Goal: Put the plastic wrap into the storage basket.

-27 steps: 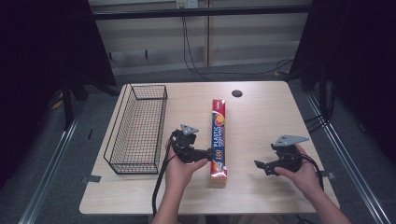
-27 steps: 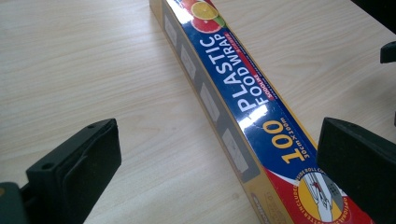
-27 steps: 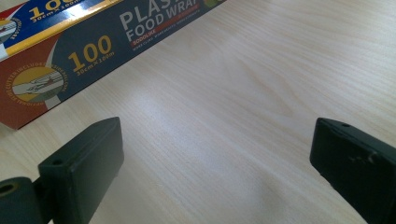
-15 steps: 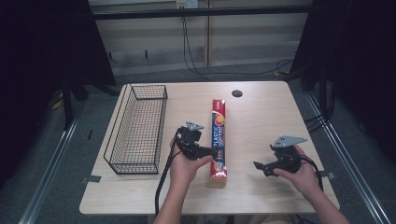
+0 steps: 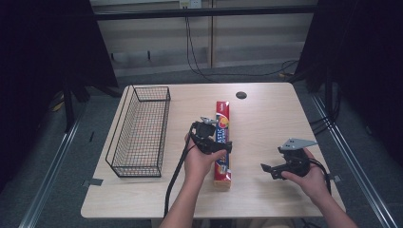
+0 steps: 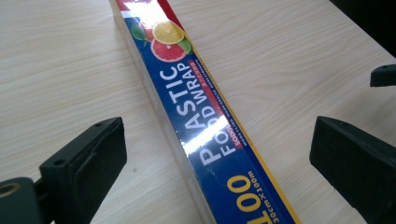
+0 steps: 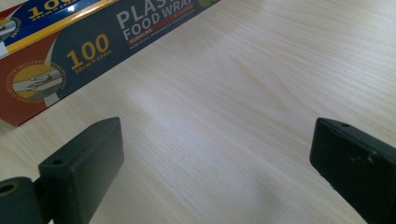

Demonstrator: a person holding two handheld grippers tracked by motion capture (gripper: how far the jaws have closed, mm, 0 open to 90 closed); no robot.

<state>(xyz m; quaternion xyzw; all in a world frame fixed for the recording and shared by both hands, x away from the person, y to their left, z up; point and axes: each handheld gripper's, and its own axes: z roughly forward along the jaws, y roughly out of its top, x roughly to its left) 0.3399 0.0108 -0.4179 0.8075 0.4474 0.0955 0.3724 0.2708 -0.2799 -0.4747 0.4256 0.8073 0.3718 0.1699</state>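
Note:
A long box of plastic food wrap (image 5: 222, 142), blue and red with citrus pictures, lies lengthwise on the middle of the wooden table (image 5: 266, 118). My left gripper (image 5: 219, 143) hovers over the box's middle. In the left gripper view the box (image 6: 201, 121) runs between the wide-apart black jaws of the left gripper (image 6: 215, 140), and neither jaw touches it. My right gripper (image 5: 268, 168) is open over bare table to the right of the box's near end. In the right gripper view the box (image 7: 70, 42) lies at the upper left, beyond the right gripper (image 7: 215, 140).
A black wire basket (image 5: 135, 170) stands on the left part of the table, with nothing in it. A round black grommet (image 5: 241, 95) sits near the far edge. A cable trails from the left gripper off the near edge.
My left gripper has moved right, from beside the box to over its middle. The right gripper has barely shifted.

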